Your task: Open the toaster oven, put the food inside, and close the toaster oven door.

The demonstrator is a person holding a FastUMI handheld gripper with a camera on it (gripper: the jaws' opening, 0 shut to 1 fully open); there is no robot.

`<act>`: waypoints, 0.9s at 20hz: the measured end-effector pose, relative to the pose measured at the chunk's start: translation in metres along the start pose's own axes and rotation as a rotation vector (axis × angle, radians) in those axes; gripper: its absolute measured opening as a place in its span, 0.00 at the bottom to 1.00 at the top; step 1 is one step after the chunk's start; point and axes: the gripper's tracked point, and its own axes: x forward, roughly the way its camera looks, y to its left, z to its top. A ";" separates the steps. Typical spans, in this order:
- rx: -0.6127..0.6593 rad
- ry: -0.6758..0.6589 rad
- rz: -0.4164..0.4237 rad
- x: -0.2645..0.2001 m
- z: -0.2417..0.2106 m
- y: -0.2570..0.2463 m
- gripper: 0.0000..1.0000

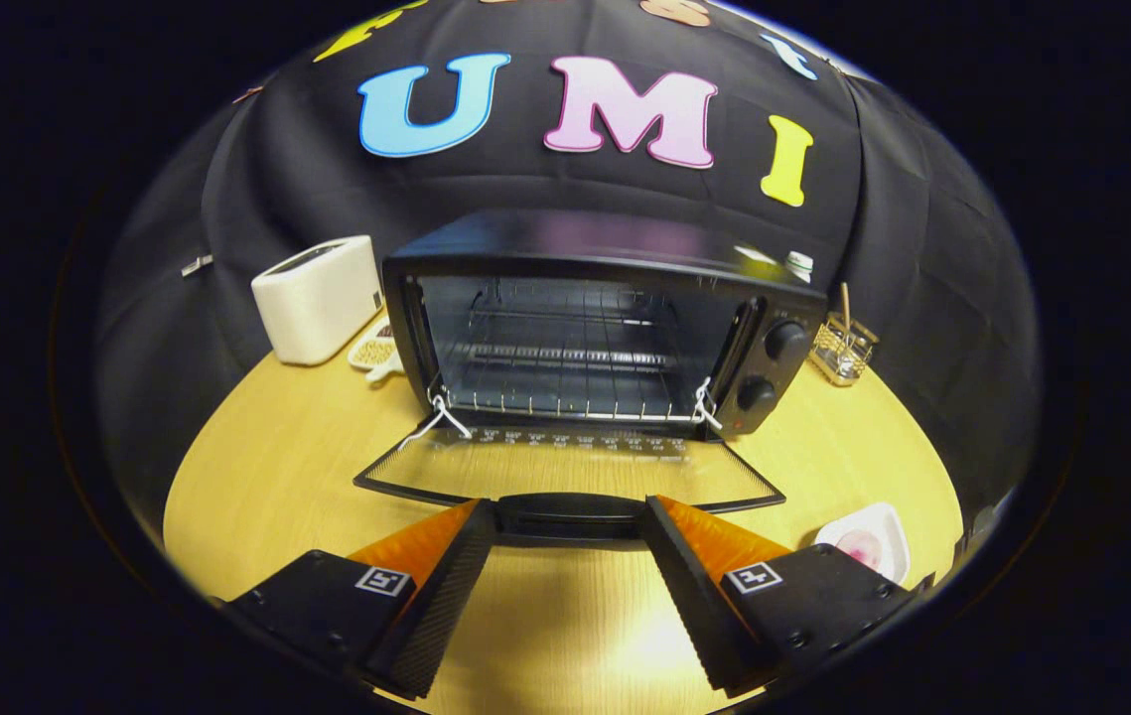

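A black toaster oven (605,328) stands at the back of the round wooden table (267,497). Its glass door (565,467) lies folded down flat toward me, and the wire rack (565,382) inside is bare. The door's black handle (570,516) sits right at my fingertips. My gripper (570,516) is open, one finger on each side of the handle's ends, with nothing pressed between them. A white plate (868,541) with something pink on it rests on the table just right of my right finger.
A white pop-up toaster (317,298) stands left of the oven, with a small dish of light bits (374,353) beside it. A little wire holder (843,348) stands right of the oven. Bare wood lies between my fingers and to the left.
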 end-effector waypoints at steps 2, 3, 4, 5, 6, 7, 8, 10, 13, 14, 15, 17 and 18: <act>-0.021 0.028 0.003 -0.001 -0.016 0.001 0.99; -0.024 0.050 0.006 -0.001 -0.026 0.001 0.99; -0.020 0.069 0.013 -0.001 -0.032 0.001 0.99; -0.013 0.083 0.019 -0.002 -0.037 0.002 0.99; -0.006 0.096 0.028 -0.003 -0.041 0.002 0.99; -0.005 0.110 0.036 -0.004 -0.045 0.002 0.99; -0.009 0.121 0.045 -0.006 -0.049 0.002 0.99; -0.006 0.120 0.065 -0.012 -0.046 -0.002 0.99; 0.015 0.101 0.113 -0.026 -0.036 -0.006 0.99; 0.024 0.094 0.130 -0.031 -0.031 -0.009 0.99; 0.033 0.087 0.150 -0.038 -0.025 -0.012 0.99; 0.043 0.074 0.190 -0.051 -0.011 -0.021 0.99; 0.042 0.075 0.208 -0.058 -0.005 -0.028 0.99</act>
